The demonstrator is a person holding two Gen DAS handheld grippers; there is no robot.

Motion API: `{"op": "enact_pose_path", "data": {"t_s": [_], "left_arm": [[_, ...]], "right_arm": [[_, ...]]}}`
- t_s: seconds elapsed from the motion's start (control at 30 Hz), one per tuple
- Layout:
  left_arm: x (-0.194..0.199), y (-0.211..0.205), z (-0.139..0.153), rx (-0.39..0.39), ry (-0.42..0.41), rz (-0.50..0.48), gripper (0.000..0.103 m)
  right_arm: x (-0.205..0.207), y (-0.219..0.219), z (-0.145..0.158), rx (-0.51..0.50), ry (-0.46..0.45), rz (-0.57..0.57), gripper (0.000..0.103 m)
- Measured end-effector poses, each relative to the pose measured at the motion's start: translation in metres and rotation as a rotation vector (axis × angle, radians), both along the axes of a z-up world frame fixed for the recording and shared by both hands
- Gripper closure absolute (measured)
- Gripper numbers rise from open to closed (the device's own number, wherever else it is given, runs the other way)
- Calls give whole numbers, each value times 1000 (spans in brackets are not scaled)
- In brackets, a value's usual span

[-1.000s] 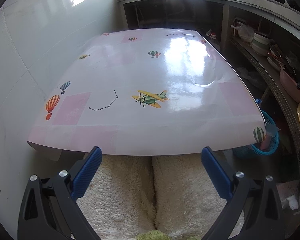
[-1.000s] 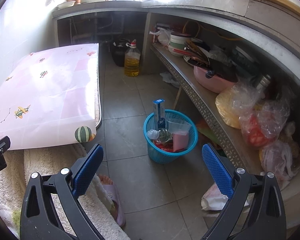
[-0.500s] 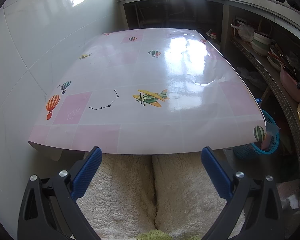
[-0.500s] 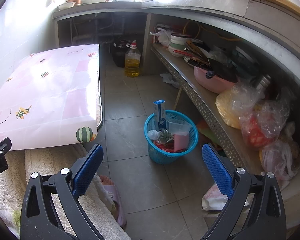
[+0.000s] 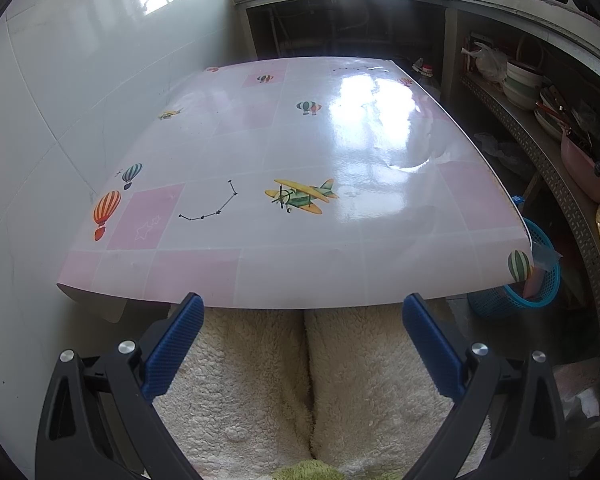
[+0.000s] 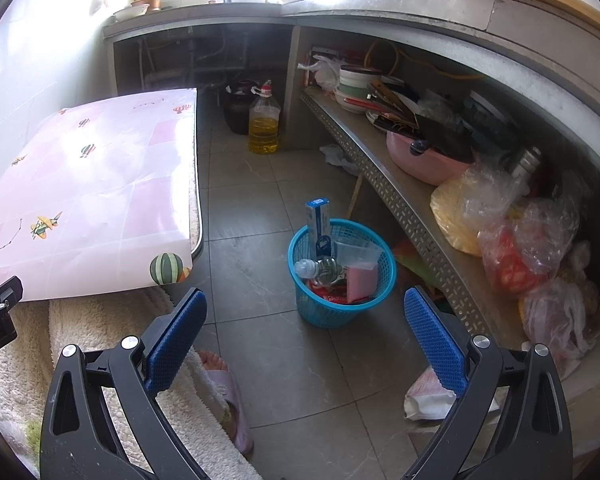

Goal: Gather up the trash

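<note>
A blue plastic basket (image 6: 342, 312) stands on the tiled floor in the right wrist view. It holds a tall blue-and-white carton (image 6: 318, 222), a plastic bottle (image 6: 318, 269), a pink item (image 6: 362, 282) and a clear wrapper. My right gripper (image 6: 306, 330) hangs open in front of the basket and above the floor, holding nothing. The left wrist view faces a low table (image 5: 300, 272) with a pink patterned cover; the basket (image 5: 540, 284) peeks out past its right corner. My left gripper (image 5: 304, 330) is open and empty over a person's lap in fleecy cream trousers.
A metal shelf (image 6: 404, 196) packed with bowls, a pink pan and plastic bags runs along the right. An oil bottle (image 6: 264, 124) stands on the floor at the back. A crumpled white wrapper (image 6: 428, 398) lies near the shelf base. A slippered foot (image 6: 226, 392) rests beside my right gripper.
The left wrist view has shifted very slightly; the table edge sits a little lower in frame. The right gripper and basket look unchanged.
</note>
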State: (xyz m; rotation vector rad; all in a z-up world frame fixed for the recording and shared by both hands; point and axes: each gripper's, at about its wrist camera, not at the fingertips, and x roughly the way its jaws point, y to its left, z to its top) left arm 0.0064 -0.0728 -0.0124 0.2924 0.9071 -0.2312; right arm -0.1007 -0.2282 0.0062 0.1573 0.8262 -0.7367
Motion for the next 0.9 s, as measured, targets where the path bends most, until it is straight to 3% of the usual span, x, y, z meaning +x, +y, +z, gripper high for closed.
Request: {"op": "enact_pose_path", "data": {"t_s": [0.9], "left_arm": [[2, 3, 0, 3, -2, 2, 6]], "right_arm": [[-1, 1, -1, 3, -2, -1, 8]]}}
